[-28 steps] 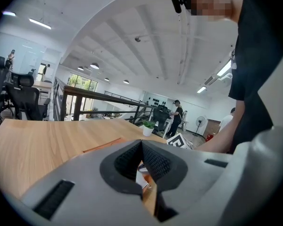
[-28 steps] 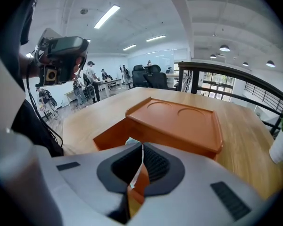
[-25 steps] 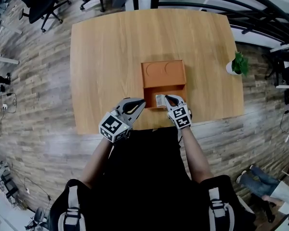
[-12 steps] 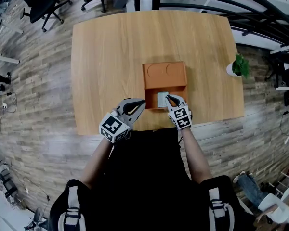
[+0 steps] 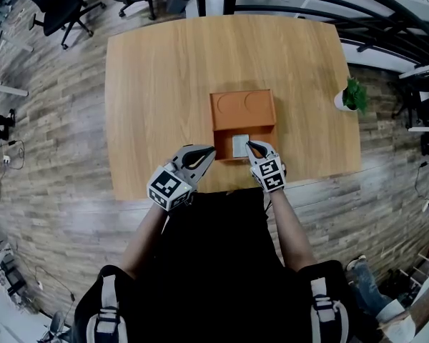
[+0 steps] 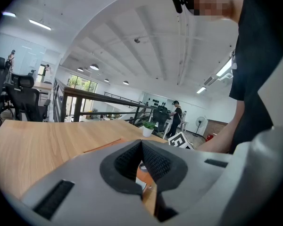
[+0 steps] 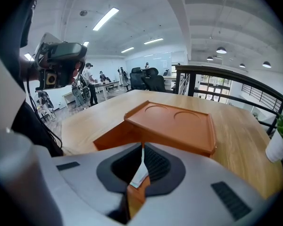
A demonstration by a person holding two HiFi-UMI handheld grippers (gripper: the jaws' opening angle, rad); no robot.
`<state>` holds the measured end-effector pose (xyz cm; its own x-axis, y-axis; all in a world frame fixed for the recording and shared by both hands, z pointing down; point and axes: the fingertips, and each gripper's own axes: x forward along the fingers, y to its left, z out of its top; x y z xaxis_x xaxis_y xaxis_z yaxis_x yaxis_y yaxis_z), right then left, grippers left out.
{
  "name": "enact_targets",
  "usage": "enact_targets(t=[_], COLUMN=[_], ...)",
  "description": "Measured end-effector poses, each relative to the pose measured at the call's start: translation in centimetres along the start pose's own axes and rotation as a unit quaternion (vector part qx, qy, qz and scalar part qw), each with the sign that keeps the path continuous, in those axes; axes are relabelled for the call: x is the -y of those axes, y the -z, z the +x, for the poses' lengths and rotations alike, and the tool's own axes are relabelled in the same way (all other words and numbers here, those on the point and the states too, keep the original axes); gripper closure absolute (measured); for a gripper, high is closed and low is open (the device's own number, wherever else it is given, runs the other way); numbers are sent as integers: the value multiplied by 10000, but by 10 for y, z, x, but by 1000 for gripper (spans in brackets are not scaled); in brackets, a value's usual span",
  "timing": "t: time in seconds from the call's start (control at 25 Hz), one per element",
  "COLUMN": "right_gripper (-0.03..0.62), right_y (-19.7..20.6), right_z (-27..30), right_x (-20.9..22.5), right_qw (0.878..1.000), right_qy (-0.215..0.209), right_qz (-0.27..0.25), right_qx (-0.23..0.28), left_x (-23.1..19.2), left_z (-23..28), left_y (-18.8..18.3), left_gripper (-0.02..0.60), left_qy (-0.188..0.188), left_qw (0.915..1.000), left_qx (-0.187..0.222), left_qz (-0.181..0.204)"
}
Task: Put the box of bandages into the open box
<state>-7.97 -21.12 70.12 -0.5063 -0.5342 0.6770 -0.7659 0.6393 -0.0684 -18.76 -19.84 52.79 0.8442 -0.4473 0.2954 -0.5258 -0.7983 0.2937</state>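
I see the small white box of bandages [image 5: 240,146] lying flat in the near part of the orange open box [image 5: 243,109], near-centre on the worktop; its far part bears two round recesses.

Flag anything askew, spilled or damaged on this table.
Nothing stands out. The box of bandages lies flat inside the open box, with the lid raised behind it and the right tool at its edge. The potted plant stands upright near the table edge.
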Motion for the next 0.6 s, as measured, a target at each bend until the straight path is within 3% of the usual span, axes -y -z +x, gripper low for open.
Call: enact_targets(t=[0.6], right_gripper=[568], right_y=[-2], right_z=[-24], right_x=[6], right_qw=[9998], right_qy=[31], right_qz=[56], right_qx=[174], left_x=[8], left_z=[5], left_y=[0], left_gripper=[560], left_qy=[-16], left_qw=[10000], left_qx=[-31], left_qz=[86])
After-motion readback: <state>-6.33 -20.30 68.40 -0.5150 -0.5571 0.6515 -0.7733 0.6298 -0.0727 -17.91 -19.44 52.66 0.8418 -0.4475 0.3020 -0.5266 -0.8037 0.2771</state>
